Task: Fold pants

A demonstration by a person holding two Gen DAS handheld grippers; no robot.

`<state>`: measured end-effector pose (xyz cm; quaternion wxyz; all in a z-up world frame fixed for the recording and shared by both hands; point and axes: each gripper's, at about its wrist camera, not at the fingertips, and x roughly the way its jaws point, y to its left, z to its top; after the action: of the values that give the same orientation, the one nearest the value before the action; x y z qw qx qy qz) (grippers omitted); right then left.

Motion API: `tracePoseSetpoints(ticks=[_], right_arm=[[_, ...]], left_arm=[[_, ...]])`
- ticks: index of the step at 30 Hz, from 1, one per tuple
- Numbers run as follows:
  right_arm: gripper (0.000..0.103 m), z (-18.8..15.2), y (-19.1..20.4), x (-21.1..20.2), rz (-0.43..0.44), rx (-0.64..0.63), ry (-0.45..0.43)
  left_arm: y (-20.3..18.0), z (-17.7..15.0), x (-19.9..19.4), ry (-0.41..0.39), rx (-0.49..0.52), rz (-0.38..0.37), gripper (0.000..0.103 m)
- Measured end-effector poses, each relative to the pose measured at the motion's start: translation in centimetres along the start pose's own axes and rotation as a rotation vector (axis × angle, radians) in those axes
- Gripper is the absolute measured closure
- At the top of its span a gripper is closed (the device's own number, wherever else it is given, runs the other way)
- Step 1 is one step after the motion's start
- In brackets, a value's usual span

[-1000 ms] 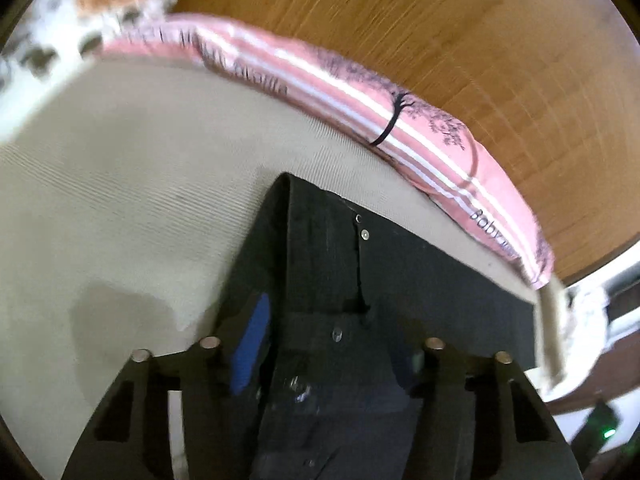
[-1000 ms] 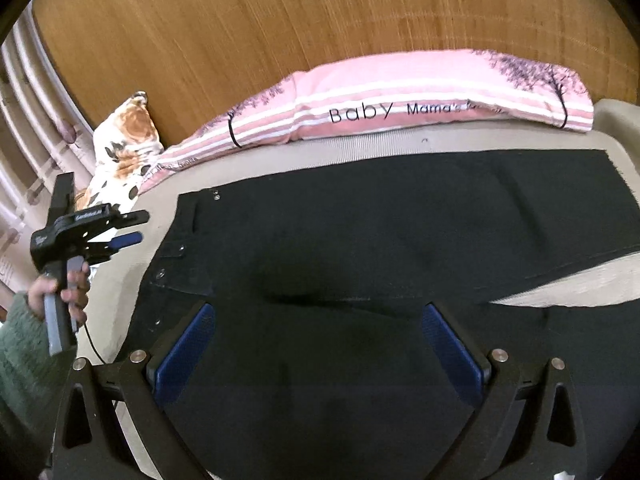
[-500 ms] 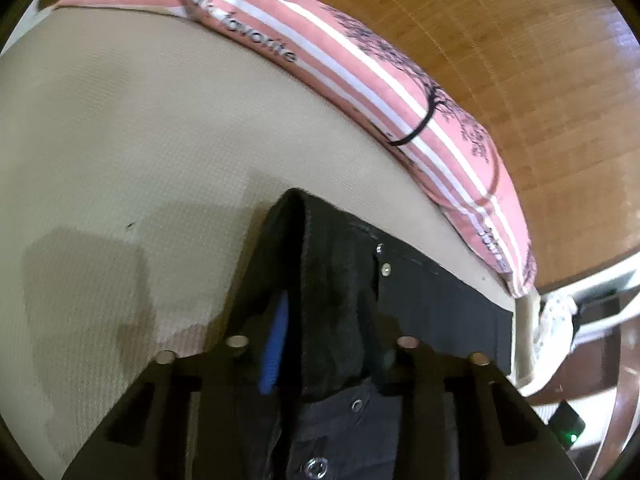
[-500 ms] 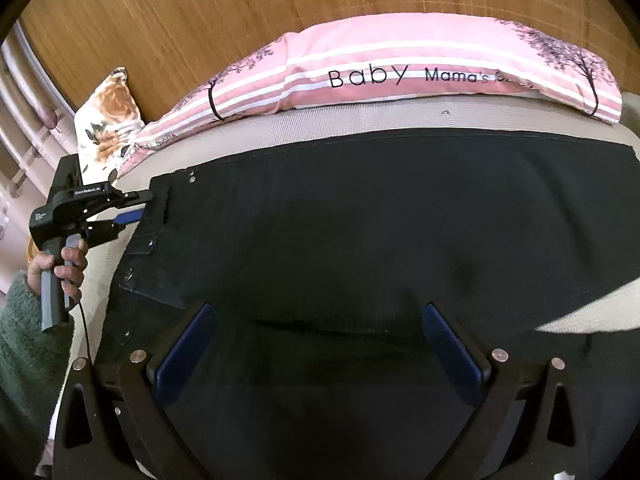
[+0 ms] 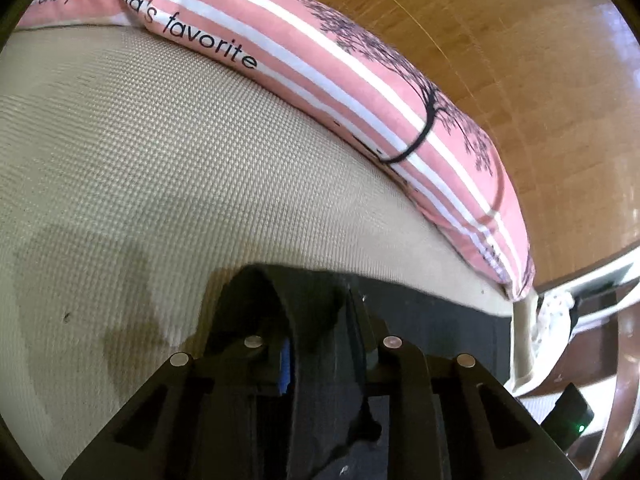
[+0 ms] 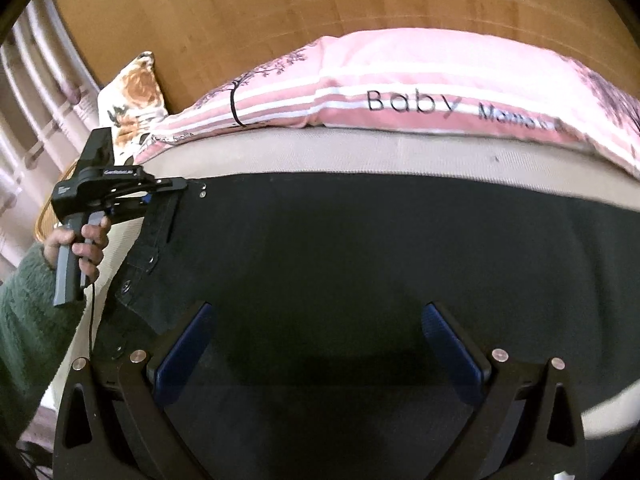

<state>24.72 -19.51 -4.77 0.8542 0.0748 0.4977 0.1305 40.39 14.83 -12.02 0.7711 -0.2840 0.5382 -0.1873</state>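
right wrist view shows the biggest thing first: a beige woven bed surface (image 6: 360,152) running side to side, backed by a wooden wall (image 6: 280,12). on it lie the black pants (image 6: 380,264), spread flat and filling most of the middle, the waistband with its metal studs at the left end. behind the pants, along the wall, rests a long pink striped pillow (image 6: 420,92) printed "baby mama's", and at its left end a floral cushion (image 6: 136,96) leans in the corner.

the right gripper (image 6: 320,348) hangs over the middle of the pants with its blue-padded fingers spread wide and nothing between them; whether the tips touch the cloth cannot be told. at the far left a hand (image 6: 80,240) in a green fuzzy sleeve (image 6: 28,328) grips the handle of the left gripper (image 6: 176,188), whose tips meet the top corner of the waistband.

left wrist view gives this closer: the left gripper (image 5: 320,356) is clenched on a raised fold of the pants (image 5: 316,320) at the waistband, the black cloth bunched between its fingers and lifted off the bed surface (image 5: 160,168). the pink striped pillow (image 5: 360,80), here reading "favorite", lies beyond, under the wooden wall (image 5: 520,60).
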Motion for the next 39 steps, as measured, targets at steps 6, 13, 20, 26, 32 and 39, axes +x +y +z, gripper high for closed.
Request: tracePoseSetpoints(ticks=[6,13,20,26,32,39], right_arm=[[0.0,2.5,-0.8,1.8,0.002,-0.092,0.041],[0.008,7.8,-3.0,3.6,0.128,-0.289,0.145],[0.022,12.2,-4.5,6.9,0.22,-0.442,0.295],[0.031,13.4,-6.6,9.0,0.282,-0.515,0.423],[0.053,12.2,-9.4,9.3,0.267,-0.507,0.484],[0.091,11.5,-10.0,6.9,0.187,-0.489,0.376]], left_arm=[[0.0,-0.5,-0.9,-0.045,-0.002,-0.002,0.092],[-4.1,-2.4,-5.2,-0.18,0.121,-0.067,0.095],[-5.8,-4.1,-8.0,-0.26,0.189,-0.129,0.095],[-6.1,-4.3,-8.6,-0.276,0.209,-0.131,0.095],[-5.6,-4.1,-8.1,-0.266,0.2,-0.094,0.095],[-7.1,-4.7,-7.7,-0.285,0.287,0.031,0.095]])
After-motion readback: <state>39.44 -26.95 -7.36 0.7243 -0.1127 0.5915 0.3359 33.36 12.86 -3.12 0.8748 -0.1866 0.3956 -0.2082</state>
